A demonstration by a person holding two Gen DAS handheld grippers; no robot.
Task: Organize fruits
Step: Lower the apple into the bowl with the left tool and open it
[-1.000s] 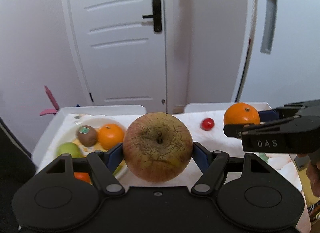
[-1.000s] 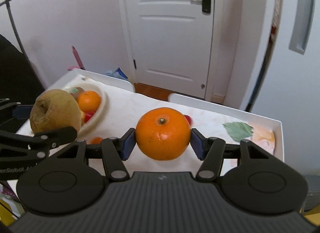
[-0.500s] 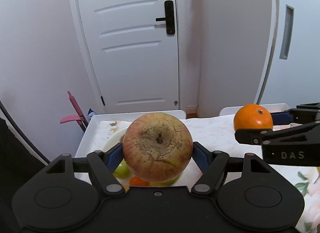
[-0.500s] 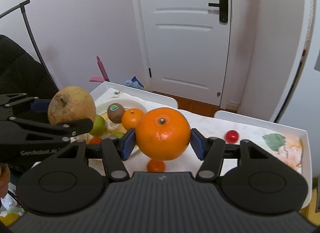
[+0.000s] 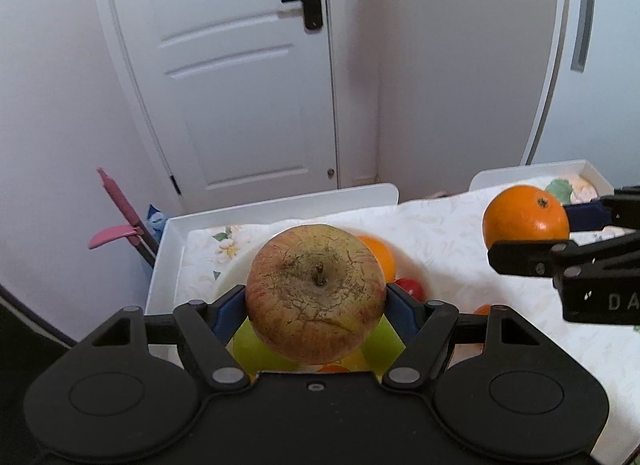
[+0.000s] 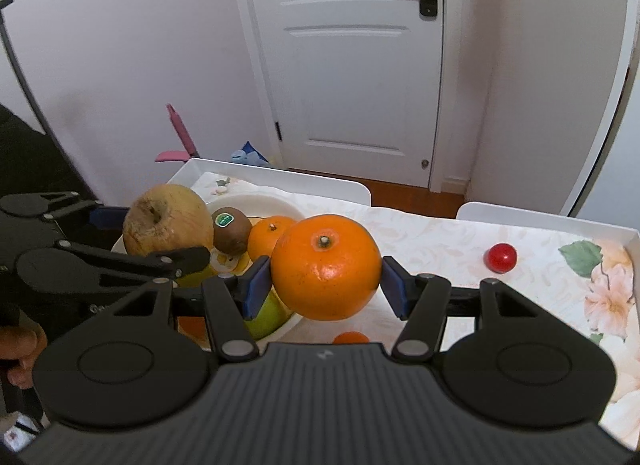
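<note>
My left gripper (image 5: 316, 307) is shut on a russet red-yellow apple (image 5: 316, 293) and holds it above a white plate (image 6: 256, 201). The apple also shows in the right wrist view (image 6: 168, 221). My right gripper (image 6: 326, 279) is shut on a large orange (image 6: 326, 265), held above the plate's right rim; it also shows in the left wrist view (image 5: 526, 217). On the plate lie a kiwi (image 6: 230, 229), a small orange (image 6: 268, 235) and green fruit (image 6: 268, 315), partly hidden.
The plate stands at the left of a white tray (image 6: 540, 217) lined with a floral cloth (image 6: 440, 241). A cherry tomato (image 6: 500, 258) and a small orange fruit (image 6: 350, 338) lie loose on the cloth. A white door (image 6: 352, 57) stands behind.
Both grippers have moved left with their fruit. The apple now hangs over the plate and the orange has come up beside it.
</note>
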